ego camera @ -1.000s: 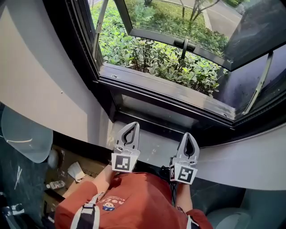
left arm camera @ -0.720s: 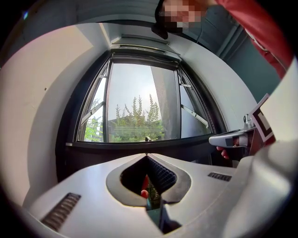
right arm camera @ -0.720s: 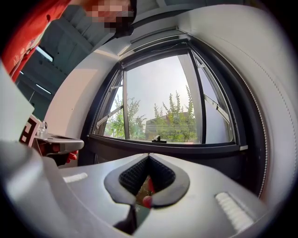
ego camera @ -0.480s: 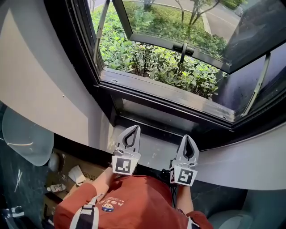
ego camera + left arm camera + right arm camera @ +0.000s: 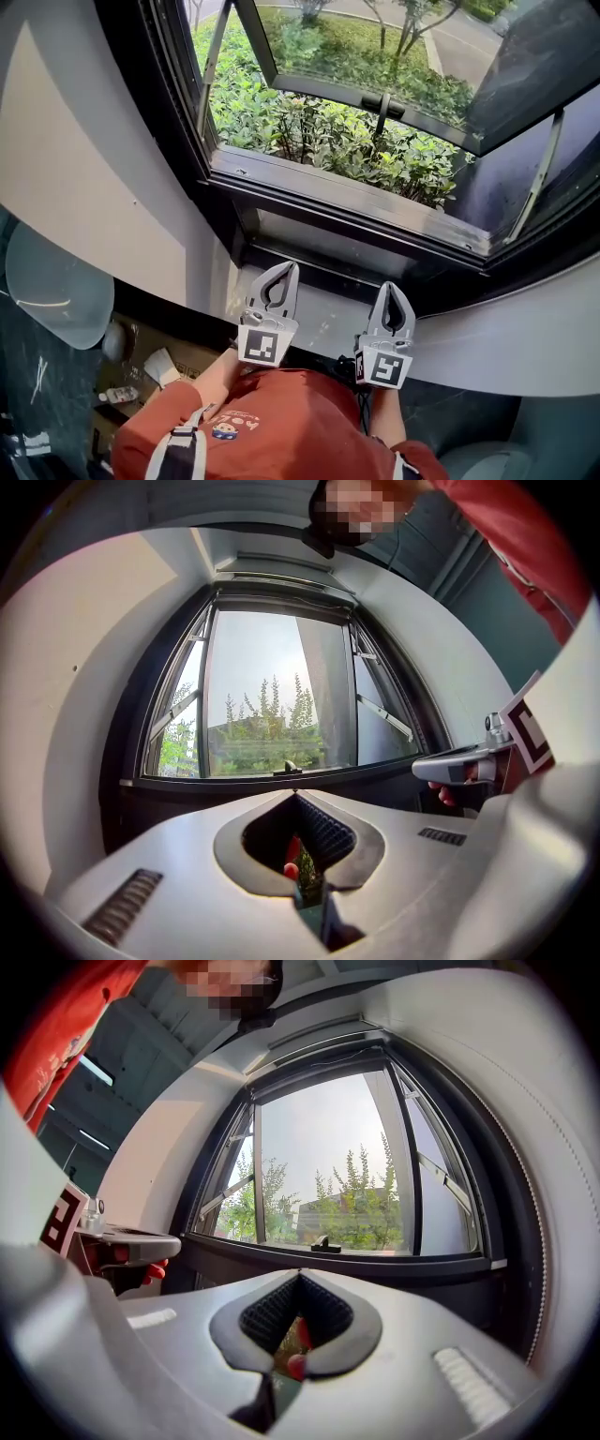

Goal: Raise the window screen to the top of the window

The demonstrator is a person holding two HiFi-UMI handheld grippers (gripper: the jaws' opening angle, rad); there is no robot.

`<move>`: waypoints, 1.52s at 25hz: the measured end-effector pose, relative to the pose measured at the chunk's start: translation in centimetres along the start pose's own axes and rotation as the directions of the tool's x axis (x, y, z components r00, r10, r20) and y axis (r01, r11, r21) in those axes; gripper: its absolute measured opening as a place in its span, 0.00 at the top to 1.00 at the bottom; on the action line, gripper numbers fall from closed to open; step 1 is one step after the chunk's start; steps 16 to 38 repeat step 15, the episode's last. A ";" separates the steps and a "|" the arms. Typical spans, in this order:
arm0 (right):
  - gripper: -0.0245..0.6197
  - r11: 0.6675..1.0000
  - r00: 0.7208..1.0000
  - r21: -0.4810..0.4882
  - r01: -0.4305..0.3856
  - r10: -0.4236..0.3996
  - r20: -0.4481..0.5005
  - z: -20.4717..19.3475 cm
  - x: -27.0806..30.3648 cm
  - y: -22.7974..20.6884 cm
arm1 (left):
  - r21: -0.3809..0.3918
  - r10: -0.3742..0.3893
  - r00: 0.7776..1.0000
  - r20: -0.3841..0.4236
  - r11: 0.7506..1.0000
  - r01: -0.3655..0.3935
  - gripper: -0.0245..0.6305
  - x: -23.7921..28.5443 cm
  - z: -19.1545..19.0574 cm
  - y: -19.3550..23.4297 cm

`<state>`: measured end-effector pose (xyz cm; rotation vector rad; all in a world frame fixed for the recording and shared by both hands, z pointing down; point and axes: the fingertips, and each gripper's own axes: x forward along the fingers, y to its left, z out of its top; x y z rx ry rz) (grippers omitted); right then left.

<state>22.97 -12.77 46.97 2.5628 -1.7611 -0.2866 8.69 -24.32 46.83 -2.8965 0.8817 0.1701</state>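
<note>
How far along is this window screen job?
Done: unclear; the black-framed window shows green shrubs with no mesh across it. In hand: nothing; the left gripper and right gripper are shut, empty, short of the sill. Left: I cannot tell whether the screen needs raising.
</note>
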 end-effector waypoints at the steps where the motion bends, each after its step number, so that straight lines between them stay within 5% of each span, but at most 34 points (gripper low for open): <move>1: 0.95 1.000 1.000 0.000 0.000 0.000 -0.001 -0.1 0.0 0.0 | 0.002 -0.001 1.000 0.000 1.000 0.001 0.95 0.0 0.0 -0.1; 38: 0.95 1.000 1.000 -0.012 -0.001 0.001 -0.008 -0.6 -0.3 -0.6 | 0.020 -0.008 1.000 -0.007 1.000 0.008 0.95 0.4 -0.4 -0.8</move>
